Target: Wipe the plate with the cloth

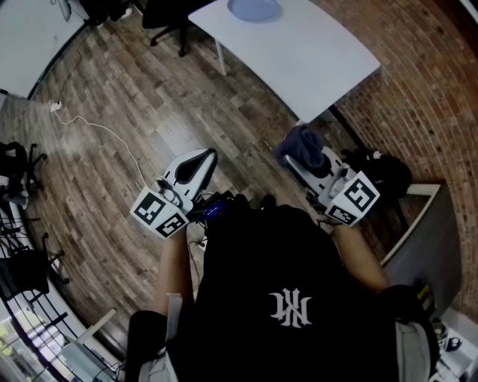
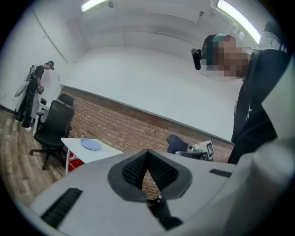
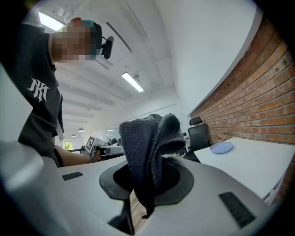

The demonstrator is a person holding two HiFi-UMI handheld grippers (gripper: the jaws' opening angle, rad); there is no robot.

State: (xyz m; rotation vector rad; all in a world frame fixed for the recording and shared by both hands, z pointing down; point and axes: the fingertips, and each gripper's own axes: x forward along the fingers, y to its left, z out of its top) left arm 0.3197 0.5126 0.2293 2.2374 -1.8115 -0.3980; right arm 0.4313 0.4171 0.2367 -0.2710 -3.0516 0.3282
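Your right gripper [image 3: 152, 177] pinches the dark, fuzzy cloth [image 3: 147, 138]. Your left gripper [image 2: 148, 159] has its fingers pressed together. The blue plate [image 1: 255, 9] on the counter [image 1: 306, 60] is cut off.

Bunched dark blue cloth [image 3: 147, 138] sits clamped in the right hand-held gripper [image 3: 148, 179]; pale blue plate [image 1: 254, 8] lies on table [image 1: 299, 56].

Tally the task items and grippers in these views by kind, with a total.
1 plate, blue, on the white table
1 cloth, dark
2 grippers: left gripper shut and empty, right gripper shut on the cloth
Total: 4
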